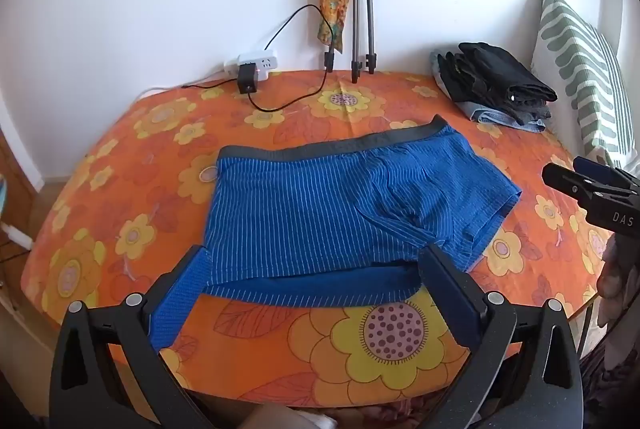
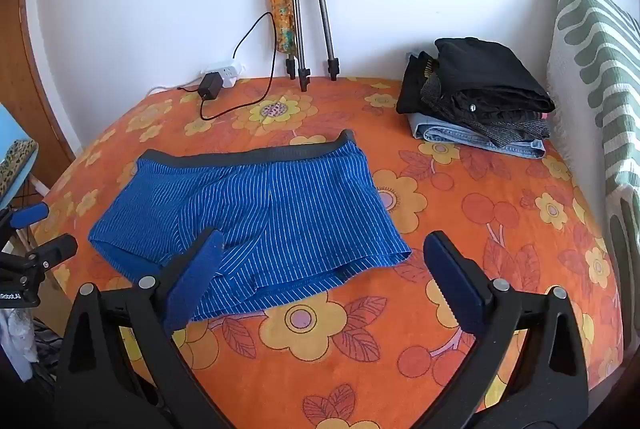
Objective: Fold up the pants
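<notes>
Blue pinstriped shorts (image 1: 328, 205) with a dark grey waistband lie flat on the orange flowered table cover (image 1: 160, 133), waistband toward the wall. My left gripper (image 1: 316, 261) is open and hovers over the shorts' near hem, holding nothing. My right gripper (image 2: 324, 249) is open above the near right leg hem of the shorts (image 2: 256, 205), empty. The right gripper also shows at the right edge of the left wrist view (image 1: 560, 171); the left gripper shows at the left edge of the right wrist view (image 2: 52, 229).
A stack of folded dark clothes and jeans (image 2: 480, 101) sits at the back right. A green-striped cushion (image 2: 600, 69) leans at the right. Tripod legs (image 2: 312, 13), a power strip (image 2: 224, 75) and a black cable (image 2: 240, 101) are by the wall.
</notes>
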Action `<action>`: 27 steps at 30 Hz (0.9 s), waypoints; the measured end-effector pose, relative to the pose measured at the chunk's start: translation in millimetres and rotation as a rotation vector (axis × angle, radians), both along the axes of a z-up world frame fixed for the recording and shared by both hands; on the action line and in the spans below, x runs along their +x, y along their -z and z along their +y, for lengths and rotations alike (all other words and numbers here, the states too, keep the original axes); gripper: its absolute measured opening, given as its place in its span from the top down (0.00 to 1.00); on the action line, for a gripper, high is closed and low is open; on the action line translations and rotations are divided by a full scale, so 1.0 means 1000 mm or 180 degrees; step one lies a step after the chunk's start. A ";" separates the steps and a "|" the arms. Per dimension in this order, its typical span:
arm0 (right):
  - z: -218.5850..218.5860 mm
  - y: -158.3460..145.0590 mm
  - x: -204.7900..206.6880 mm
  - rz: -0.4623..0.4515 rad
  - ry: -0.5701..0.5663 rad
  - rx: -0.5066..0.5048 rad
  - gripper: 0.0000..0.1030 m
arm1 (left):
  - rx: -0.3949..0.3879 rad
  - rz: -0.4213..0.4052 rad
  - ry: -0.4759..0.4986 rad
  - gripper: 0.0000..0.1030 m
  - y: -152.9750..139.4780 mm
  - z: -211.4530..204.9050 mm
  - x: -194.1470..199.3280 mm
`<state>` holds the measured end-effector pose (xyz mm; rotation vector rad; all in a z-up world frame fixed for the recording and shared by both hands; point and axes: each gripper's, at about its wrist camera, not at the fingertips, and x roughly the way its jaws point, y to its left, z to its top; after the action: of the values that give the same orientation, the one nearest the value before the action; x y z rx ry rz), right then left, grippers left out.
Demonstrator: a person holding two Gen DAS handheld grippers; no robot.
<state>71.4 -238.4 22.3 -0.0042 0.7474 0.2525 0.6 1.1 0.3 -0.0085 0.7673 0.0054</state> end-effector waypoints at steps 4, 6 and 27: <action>0.001 0.000 0.000 0.0008 0.0000 -0.0005 0.01 | 0.0086 -0.0084 -0.0014 0.00 -0.003 -0.004 -0.005; 0.001 0.001 0.000 0.0010 0.0004 -0.0009 0.01 | 0.0084 -0.0077 -0.0016 0.00 -0.003 -0.007 -0.004; 0.003 0.006 0.000 0.0034 0.0005 0.0017 0.01 | 0.0002 -0.0062 -0.0002 0.00 -0.005 -0.001 0.000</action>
<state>71.4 -235.7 16.5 0.0029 0.7574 0.2532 0.7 -0.4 5.5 -0.0082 0.7479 0.0062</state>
